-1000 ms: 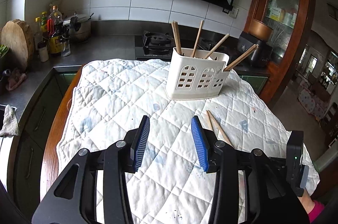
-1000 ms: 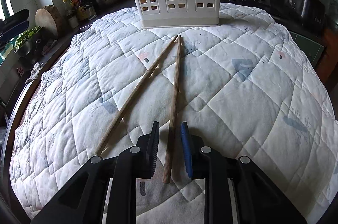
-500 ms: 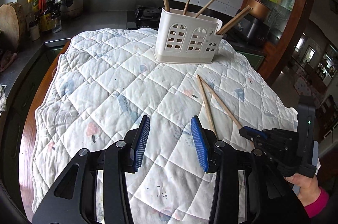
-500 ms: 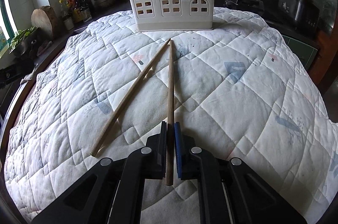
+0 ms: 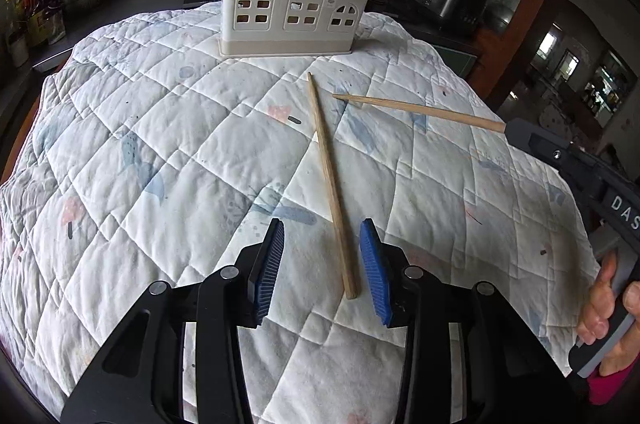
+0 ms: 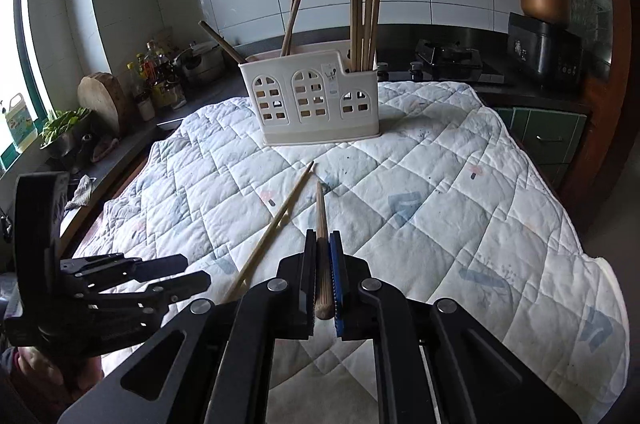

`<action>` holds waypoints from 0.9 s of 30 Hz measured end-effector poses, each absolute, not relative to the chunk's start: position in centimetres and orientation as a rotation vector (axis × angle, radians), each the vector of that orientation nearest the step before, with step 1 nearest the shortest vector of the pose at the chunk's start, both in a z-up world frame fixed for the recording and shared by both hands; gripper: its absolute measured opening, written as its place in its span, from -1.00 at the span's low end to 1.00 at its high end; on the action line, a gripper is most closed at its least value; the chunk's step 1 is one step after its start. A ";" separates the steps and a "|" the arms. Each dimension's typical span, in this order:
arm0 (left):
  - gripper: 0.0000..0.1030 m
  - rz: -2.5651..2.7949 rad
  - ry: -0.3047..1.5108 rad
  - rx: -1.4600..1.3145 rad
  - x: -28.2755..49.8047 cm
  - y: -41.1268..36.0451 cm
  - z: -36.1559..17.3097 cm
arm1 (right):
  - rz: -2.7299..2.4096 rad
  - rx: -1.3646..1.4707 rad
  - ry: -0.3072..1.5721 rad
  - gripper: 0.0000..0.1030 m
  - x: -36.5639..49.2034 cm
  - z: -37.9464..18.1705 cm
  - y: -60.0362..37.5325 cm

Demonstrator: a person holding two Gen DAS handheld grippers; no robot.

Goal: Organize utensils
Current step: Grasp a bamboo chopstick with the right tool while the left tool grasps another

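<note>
Right wrist: chopstick (image 6: 321, 224) tip foreshortened.

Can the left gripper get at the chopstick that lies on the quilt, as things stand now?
Probably yes. The left gripper has its jaws closing around the near end of the lying chopstick, with nothing between. The right gripper holds the other chopstick off to the side.

Wooden chopstick (image 5: 331, 184) flat on quilt, second chopstick (image 5: 416, 110) lifted, white holder (image 5: 288, 4) upright

Right gripper (image 6: 322, 276) clamps 1 chopstick (image 6: 321, 224), seemingly lifted; another (image 6: 276, 224) lies beside.
</note>
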State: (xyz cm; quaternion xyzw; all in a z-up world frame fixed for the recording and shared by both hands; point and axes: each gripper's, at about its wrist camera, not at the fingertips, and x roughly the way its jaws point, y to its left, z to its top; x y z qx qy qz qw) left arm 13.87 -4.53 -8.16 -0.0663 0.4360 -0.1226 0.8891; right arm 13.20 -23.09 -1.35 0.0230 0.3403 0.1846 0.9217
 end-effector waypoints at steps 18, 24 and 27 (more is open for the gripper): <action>-0.69 -0.204 0.948 -0.126 16.3 -7.2 -10.8 | 0.393 0.021 0.579 -0.87 12.9 3.6 -24.0; -0.87 -0.181 0.950 -0.124 16.5 -6.9 -10.8 | 0.390 0.011 0.578 -0.87 12.8 3.8 -23.9; -0.88 -0.181 0.952 -0.119 16.5 -6.8 -10.6 | 0.389 0.008 0.579 -0.87 12.8 3.8 -23.8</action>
